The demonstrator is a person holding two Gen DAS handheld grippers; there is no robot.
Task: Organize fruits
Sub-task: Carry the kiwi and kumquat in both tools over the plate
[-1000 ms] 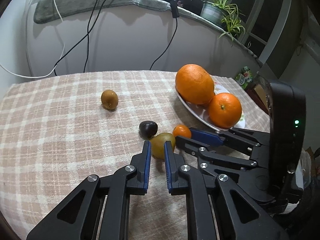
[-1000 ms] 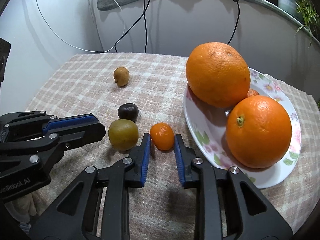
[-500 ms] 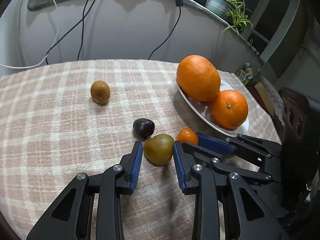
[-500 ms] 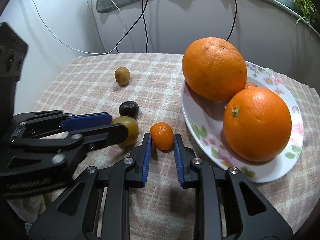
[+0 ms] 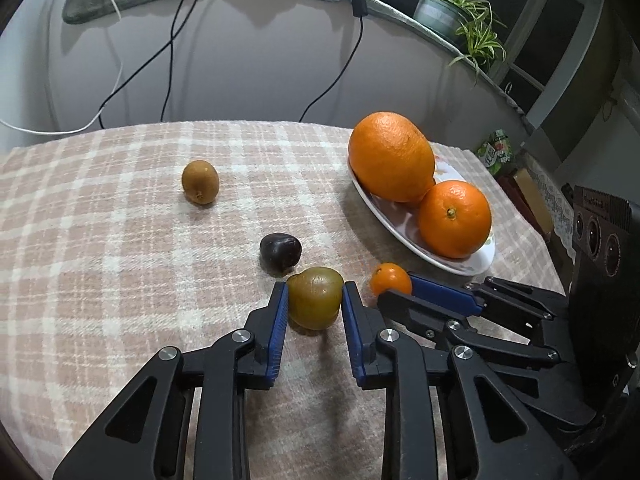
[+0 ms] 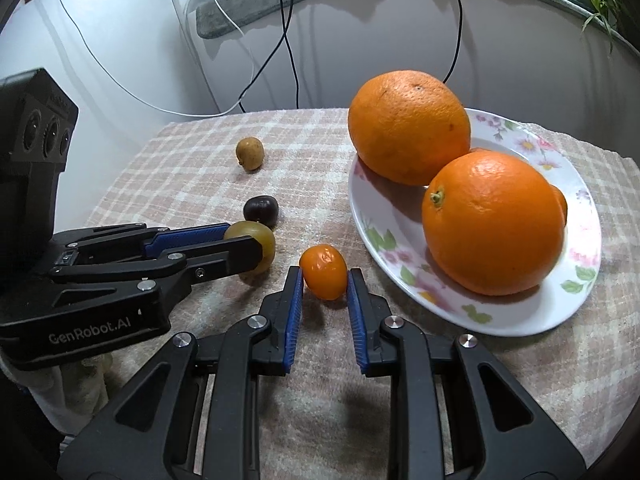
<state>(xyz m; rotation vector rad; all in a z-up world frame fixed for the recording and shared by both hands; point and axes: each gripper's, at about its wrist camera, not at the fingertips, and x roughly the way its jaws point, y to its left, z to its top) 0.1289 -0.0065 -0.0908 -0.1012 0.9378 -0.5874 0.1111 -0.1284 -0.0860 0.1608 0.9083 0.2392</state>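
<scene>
A green-brown fruit (image 5: 316, 308) lies on the checked cloth, and my left gripper (image 5: 314, 290) is closing on it with both blue pads against its sides. To its right a small orange fruit (image 6: 323, 266) sits between the pads of my right gripper (image 6: 325, 276), which is shut on it. Each gripper also shows in the other's view: the right gripper (image 5: 396, 292) and the left gripper (image 6: 246, 240). The flowered plate (image 6: 500, 320) at the right holds a big orange (image 6: 408, 126) and a smaller orange (image 6: 494, 222).
A dark plum-like fruit (image 5: 280, 251) lies just beyond the green fruit, and a brown kiwi (image 5: 200, 181) farther back left. Cables hang down the wall behind the table. A potted plant (image 5: 460, 12) stands on the ledge. The table edge runs close on the right.
My left gripper opened, slid around the green-brown fruit and closed on it. My right gripper moved forward until the small orange fruit sat between its pads.
</scene>
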